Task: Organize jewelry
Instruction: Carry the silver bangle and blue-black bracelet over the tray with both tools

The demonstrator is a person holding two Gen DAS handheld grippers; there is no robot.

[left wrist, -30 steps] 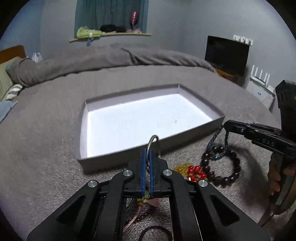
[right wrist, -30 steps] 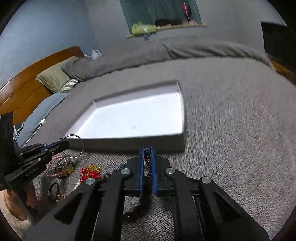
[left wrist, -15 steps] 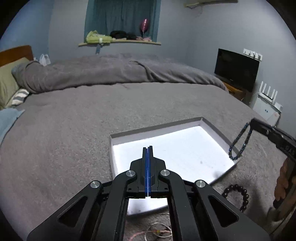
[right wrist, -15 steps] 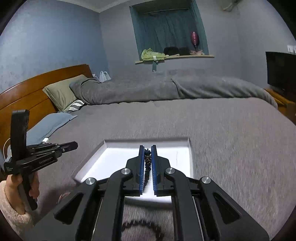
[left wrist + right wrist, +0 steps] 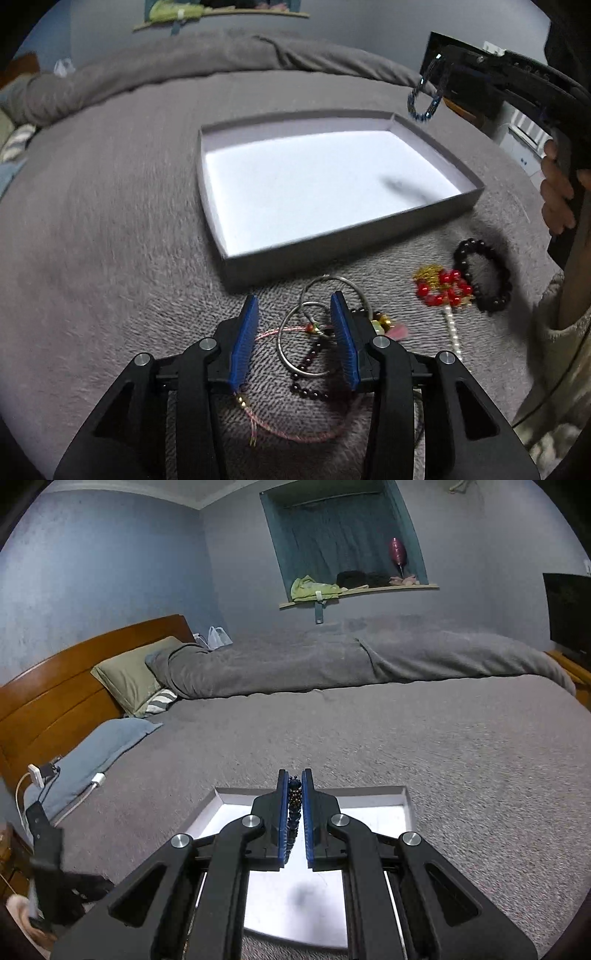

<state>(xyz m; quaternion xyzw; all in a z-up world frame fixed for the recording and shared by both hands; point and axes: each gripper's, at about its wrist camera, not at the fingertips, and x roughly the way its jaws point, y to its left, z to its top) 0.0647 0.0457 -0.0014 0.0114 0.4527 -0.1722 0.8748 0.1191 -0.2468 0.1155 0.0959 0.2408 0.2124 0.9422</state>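
The left tool (image 5: 293, 328) is seen parted above the jewelry heap on the grey bed (image 5: 110, 229); its jaws have just been opening, nothing pinched. Two silver bangles (image 5: 314, 332) lie between the blue pads, a red bead piece (image 5: 445, 290) and dark bead bracelet (image 5: 484, 275) to the right. The right tool (image 5: 294, 786) is clenched on a blue bead bracelet (image 5: 424, 99), held over the open grey box (image 5: 436, 206).

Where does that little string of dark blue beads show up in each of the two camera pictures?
Left wrist view: dark blue bead bracelet dangles at upper right from the right tongs, above the box's far corner.
Right wrist view: bracelet is at centre, pinched between the blue pads.
Shared landmark: shallow grey box with white floor.
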